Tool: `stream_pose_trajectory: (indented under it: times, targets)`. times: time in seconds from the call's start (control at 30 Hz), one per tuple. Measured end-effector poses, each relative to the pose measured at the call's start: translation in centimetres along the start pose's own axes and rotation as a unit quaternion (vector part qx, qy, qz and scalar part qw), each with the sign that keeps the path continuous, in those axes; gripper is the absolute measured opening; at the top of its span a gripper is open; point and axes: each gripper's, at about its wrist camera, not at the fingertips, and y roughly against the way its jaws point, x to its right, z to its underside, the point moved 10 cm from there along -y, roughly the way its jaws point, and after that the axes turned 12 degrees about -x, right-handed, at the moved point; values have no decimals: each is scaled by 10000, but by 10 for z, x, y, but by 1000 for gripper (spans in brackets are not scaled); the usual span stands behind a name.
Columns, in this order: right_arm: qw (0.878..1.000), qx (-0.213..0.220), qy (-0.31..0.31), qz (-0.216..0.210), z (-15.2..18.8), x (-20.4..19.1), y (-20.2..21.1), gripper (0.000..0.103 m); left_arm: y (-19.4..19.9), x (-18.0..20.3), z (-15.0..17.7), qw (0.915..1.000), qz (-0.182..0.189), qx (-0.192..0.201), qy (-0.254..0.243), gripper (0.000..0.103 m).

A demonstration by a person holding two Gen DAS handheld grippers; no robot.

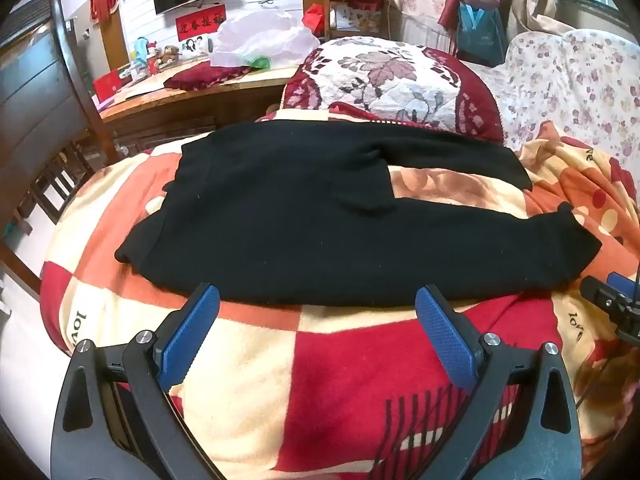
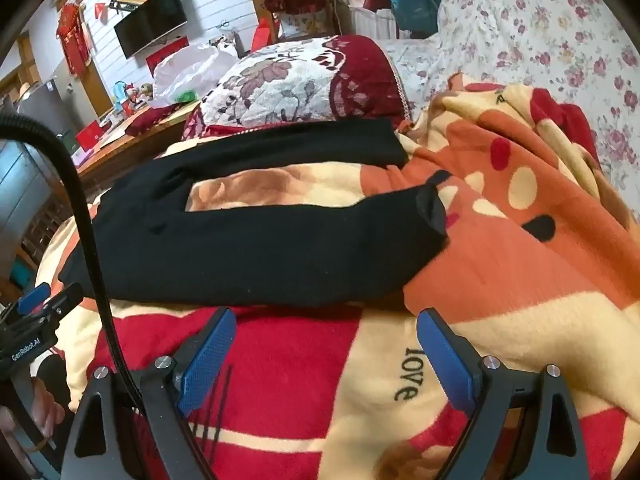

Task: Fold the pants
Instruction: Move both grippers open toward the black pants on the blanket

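Observation:
Black pants (image 1: 304,220) lie flat on a red, cream and orange blanket (image 1: 320,380), waistband to the left, two legs spread to the right. My left gripper (image 1: 318,300) is open and empty, just short of the near edge of the pants' upper part. My right gripper (image 2: 326,320) is open and empty, just short of the near leg (image 2: 256,248), whose cuff (image 2: 430,210) lies open at the right. The far leg (image 2: 312,140) runs along the back. The right gripper shows in the left wrist view (image 1: 612,300); the left gripper shows in the right wrist view (image 2: 44,300).
A floral cushion (image 1: 384,80) sits behind the pants. A wooden table (image 1: 168,96) with a white bag (image 1: 260,40) stands at back left. A floral sofa cover (image 1: 580,80) is at right. A black cable (image 2: 92,240) crosses the right wrist view.

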Motion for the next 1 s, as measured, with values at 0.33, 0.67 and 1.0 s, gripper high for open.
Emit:
stream_pose_trajectory:
  times: [0.33, 0.67, 1.0]
  targets:
    - [9997, 88, 224, -103, -18, -22, -1, 92, 3, -9, -9, 10000, 67, 34, 59, 99]
    - [9997, -22, 62, -231, -15, -18, -5, 92, -5, -34, -9, 9992, 84, -91, 391, 99]
    - [9998, -66, 18, -177, -11, -11, -7, 92, -13, -64, -7, 9969, 28, -209, 761, 99]
